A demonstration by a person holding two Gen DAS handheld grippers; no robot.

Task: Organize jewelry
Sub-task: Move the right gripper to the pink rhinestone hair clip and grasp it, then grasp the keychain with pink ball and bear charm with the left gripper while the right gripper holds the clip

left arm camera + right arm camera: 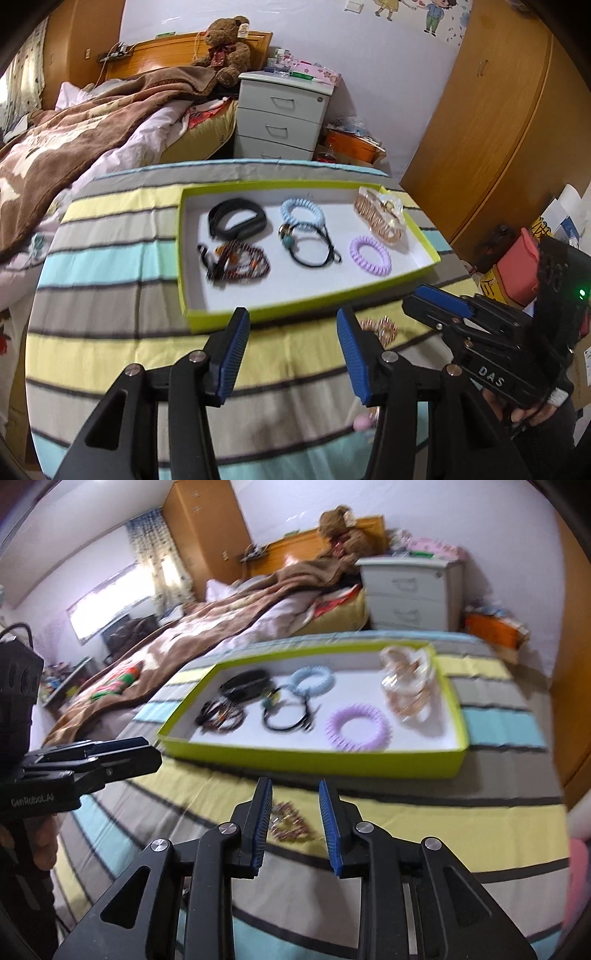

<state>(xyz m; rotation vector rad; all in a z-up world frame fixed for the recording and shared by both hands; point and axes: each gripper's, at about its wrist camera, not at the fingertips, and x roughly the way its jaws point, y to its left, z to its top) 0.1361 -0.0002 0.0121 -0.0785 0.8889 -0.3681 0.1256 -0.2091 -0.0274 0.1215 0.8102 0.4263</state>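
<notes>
A lime-edged white tray [221, 316] [314, 762] lies on the striped cloth. It holds a black band [236, 219], a dark beaded bracelet [236, 264], a blue coil tie [302, 214], a black elastic with beads [312, 245], a purple coil tie [370, 254] [356, 729] and a rose-gold bracelet [378, 218] [408, 686]. A small rose-gold chain piece [380, 328] [290, 825] lies on the cloth in front of the tray. My left gripper [293, 321] is open and empty. My right gripper [295, 792] is open, its jaws either side of the chain piece, just above it.
The table wears a striped cloth [110, 350]. A bed with a brown blanket [74, 140] is to the left, a white drawer unit [280, 114] behind, a wooden wardrobe [498, 122] to the right. A small pink item [362, 422] lies on the cloth by my left gripper's right finger.
</notes>
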